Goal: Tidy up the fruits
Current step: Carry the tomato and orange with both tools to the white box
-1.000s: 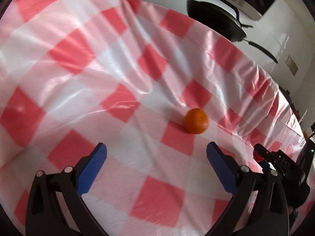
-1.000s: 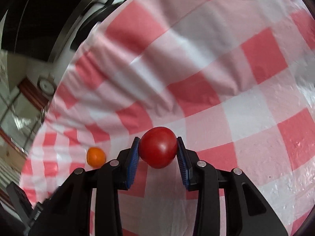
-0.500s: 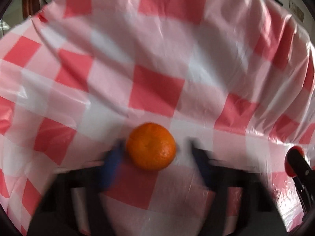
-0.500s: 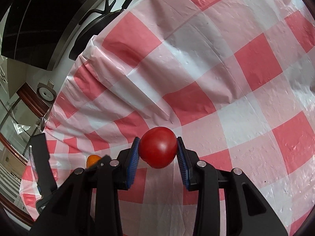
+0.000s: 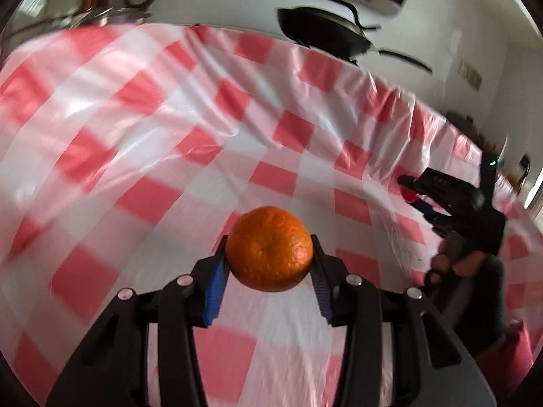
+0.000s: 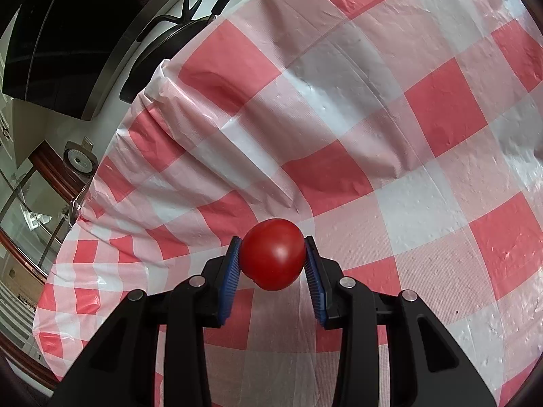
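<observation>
Two fruits are in hand now — one per claw.

My left claw [image 5: 269, 259] has just been closing, and its blue pads now pinch the orange [image 5: 269, 248] from both sides; a second ago that claw stood wide and the orange sat loose on the checked cloth of the desk [image 5: 142, 156], out toward its far right edge. My right claw [image 6: 272, 260] is clamped on the tomato [image 6: 272, 258], above the cloth near the desk's far edge. I judge the picking done — sorting comes next. The orange is nearly round, with no real long axis; its dimpled end faces my camera.
</observation>
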A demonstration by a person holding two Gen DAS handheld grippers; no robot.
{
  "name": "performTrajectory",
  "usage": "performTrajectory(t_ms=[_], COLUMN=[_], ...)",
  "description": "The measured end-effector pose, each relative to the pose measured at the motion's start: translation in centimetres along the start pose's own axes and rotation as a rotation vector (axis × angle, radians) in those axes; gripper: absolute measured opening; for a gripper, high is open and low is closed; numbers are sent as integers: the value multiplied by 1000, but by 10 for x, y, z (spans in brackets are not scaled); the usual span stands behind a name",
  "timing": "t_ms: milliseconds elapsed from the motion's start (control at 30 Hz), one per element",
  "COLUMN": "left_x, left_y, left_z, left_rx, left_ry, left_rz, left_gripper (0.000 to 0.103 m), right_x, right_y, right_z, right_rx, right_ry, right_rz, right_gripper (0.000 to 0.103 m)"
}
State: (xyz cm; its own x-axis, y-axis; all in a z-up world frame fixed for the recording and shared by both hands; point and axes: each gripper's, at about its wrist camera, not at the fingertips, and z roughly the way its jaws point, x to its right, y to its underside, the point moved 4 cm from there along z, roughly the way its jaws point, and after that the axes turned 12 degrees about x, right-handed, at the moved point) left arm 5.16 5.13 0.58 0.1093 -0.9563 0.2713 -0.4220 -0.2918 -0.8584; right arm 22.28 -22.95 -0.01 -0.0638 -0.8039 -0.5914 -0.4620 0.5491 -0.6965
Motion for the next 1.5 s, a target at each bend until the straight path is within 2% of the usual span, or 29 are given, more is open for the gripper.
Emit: performTrajectory(t_ms=[133, 200, 300, 433, 567, 667, 833, 967, 1100, 1200, 1267, 1500], left_x=[3, 7, 7, -3, -12, -11, -7, -9, -26, -45, -63, -97], left_y=[1, 0, -1, -1, 0, 0, 6, 12, 20, 24, 29, 44], left_z=[10, 14, 14, 19, 23, 22, 21, 15, -15, -47, -70, -126], left_rx=[-15, -10, -17, -53, -77, -71, -93, -109, -88, -28, -1, 15], left_ry=[68, 62, 92, 116, 108, 94, 85, 31, 1, 4, -23, -26], left_rz=[-59, -23, -33, -100, -148, -125, -89, -56, -88, -137, -168, -176], left_gripper=[45, 45, 45, 45, 45, 45, 45, 45, 45, 45, 45, 45], right_x=[-1, -1, 0, 2, 7, 2, -37, -56, -70, -82, -86, -99], right_y=[1, 1, 1, 0, 1, 19, 70, 111, 141, 158, 166, 194], right_z=[0, 0, 0, -2, -14, -43, -101, -149, -185, -209, -216, -239], right_rx=[5, 4, 3, 3, 27, 36, 5, -34, -55, -65, -82, -158], right_ry=[1, 1, 0, 2, 9, -11, -87, -138, -168, -221, -243, -298], right_rz=[-7, -7, -3, 14, 58, 83, -41, -97, -180, -221, -231, -273], right_gripper=[36, 36, 36, 36, 36, 36, 36, 36, 36, 36, 36, 36])
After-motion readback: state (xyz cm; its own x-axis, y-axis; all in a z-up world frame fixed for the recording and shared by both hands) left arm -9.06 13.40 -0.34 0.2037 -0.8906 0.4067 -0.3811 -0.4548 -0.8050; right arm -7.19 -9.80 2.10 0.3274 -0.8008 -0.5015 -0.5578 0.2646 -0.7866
